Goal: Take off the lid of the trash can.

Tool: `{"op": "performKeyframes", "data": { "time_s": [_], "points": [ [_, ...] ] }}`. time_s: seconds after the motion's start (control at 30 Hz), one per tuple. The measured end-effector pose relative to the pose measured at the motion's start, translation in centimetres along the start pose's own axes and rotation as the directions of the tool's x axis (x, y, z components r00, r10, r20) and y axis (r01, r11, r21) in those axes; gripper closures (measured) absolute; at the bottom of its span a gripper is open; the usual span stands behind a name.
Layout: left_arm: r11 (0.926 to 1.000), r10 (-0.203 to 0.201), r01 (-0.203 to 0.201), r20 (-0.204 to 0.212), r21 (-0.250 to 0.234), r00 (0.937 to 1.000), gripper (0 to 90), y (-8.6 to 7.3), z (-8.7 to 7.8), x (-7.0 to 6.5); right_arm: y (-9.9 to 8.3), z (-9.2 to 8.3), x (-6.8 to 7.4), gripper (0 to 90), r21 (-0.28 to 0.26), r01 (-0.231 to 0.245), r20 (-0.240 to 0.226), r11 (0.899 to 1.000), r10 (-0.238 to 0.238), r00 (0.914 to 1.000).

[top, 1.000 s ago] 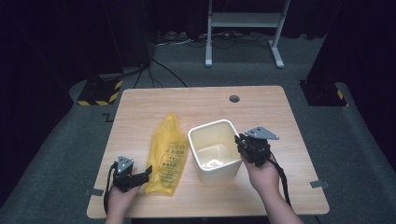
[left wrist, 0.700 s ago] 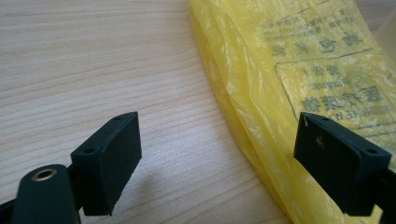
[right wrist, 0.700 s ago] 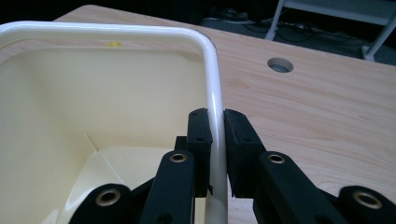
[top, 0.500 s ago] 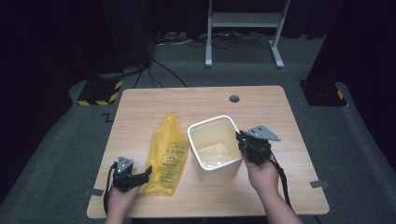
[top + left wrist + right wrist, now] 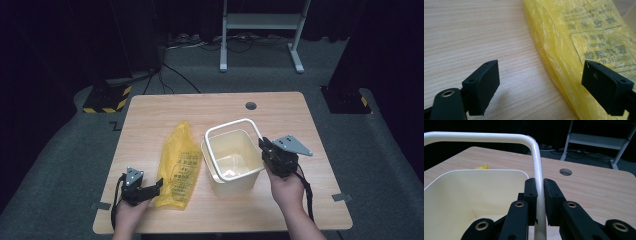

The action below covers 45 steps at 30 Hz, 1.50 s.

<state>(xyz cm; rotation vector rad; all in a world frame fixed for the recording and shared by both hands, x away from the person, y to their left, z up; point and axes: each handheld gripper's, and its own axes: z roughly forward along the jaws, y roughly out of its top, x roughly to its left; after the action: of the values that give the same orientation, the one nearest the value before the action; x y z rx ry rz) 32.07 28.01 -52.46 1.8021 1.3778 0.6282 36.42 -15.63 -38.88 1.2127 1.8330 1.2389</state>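
A cream plastic bucket (image 5: 235,181) stands right of the table's middle, its white bail handle (image 5: 235,122) raised. My right gripper (image 5: 264,147) is at the bucket's right side. In the right gripper view its jaws (image 5: 540,195) have just been closing and now pinch the handle (image 5: 537,165) between the pads. A flat yellow plastic bag (image 5: 179,162) with printed text lies left of the bucket. My left gripper (image 5: 157,186) rests at the bag's near end, open. In the left gripper view (image 5: 540,85) one pad is over bare wood and the other over the bag's (image 5: 579,37) edge.
The wooden table (image 5: 150,120) has a round cable hole (image 5: 251,106) at the back. Beyond it on the dark floor are cables, a white stand's legs (image 5: 260,22) and a black-and-yellow striped block (image 5: 107,97).
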Motion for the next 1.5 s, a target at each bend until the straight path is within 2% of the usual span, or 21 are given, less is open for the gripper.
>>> {"op": "performKeyframes", "data": {
  "time_s": [0.17,0.43,0.53,0.57,0.67,1.0,1.23,1.5],
  "points": [
    [1.0,0.002,-0.002,0.004,0.0,1.0,15.1,0.0,0.0,0.0,-0.3,-0.7,-1.3,81.3,-0.008,-0.016,0.009,1.0,0.017,0.9998],
    [1.0,0.004,-0.004,0.005,0.004,1.0,15.1,0.0,0.0,-0.1,-0.9,-1.8,-4.0,81.3,-0.023,-0.038,0.061,0.999,0.039,0.9974],
    [1.0,0.005,-0.005,0.007,0.005,1.0,15.1,0.0,0.0,-0.1,-1.1,-2.0,-4.7,81.3,-0.023,-0.044,0.072,0.999,0.046,0.9964],
    [1.0,0.008,-0.008,0.007,0.004,0.9999,15.1,0.0,0.1,-0.1,-1.2,-2.3,-5.3,81.3,-0.022,-0.047,0.083,0.999,0.049,0.9954],
    [0.9999,0.012,-0.012,0.008,0.006,0.9999,15.2,0.0,0.1,-0.2,-1.4,-2.5,-5.8,81.3,-0.021,-0.049,0.093,0.999,0.051,0.9943],
    [0.9999,0.012,-0.012,0.013,0.011,0.9998,15.1,0.0,0.1,-0.2,-2.5,-3.7,-8.9,81.3,-0.018,-0.067,0.158,0.998,0.069,0.9851],
    [0.9999,0.012,-0.012,0.014,0.011,0.9998,15.1,-0.1,0.1,-0.3,-2.9,-4.3,-10.2,81.3,-0.019,-0.078,0.187,0.997,0.08,0.979],
    [0.9998,0.011,-0.012,0.015,0.014,0.9998,15.1,-0.1,0.1,-0.2,-4.0,-4.5,-11.8,81.4,0.008,-0.086,0.234,0.996,0.082,0.9688]
  ]
}}
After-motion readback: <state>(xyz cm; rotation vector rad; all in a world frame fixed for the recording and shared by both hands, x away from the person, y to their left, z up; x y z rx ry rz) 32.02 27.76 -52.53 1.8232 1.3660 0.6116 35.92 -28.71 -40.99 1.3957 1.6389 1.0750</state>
